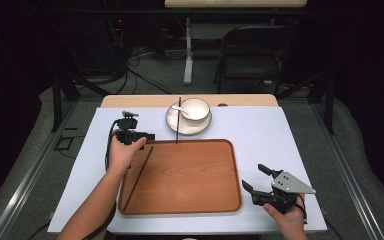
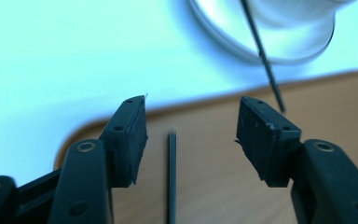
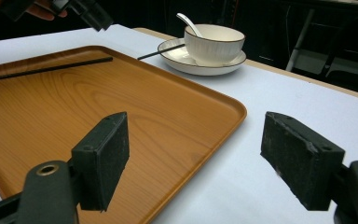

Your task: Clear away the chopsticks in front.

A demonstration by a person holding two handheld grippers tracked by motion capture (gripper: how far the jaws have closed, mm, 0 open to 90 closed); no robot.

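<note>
- Your left gripper sits at the tray's far-left corner, jaws apart with nothing pressed between them.
- Left gripper view: one black chopstick lies on the wood below the gap between the open jaws, clear of both pads.
- High view: that chopstick runs along the left side of the wooden tray, its near end at the tray's near-left rim.
- Second chopstick lies separately: far end across the saucer, near end reaching onto the tray's far rim.
- A white bowl stands on the saucer with a white spoon resting in it; both are on the white surface just beyond the tray.
- Your right gripper is held off the tray's near-right corner, over the surface, jaws wide apart and empty.
- Right gripper view: the jaws frame the tray's corner and bare surface; the bowl stands well beyond them.
</note>
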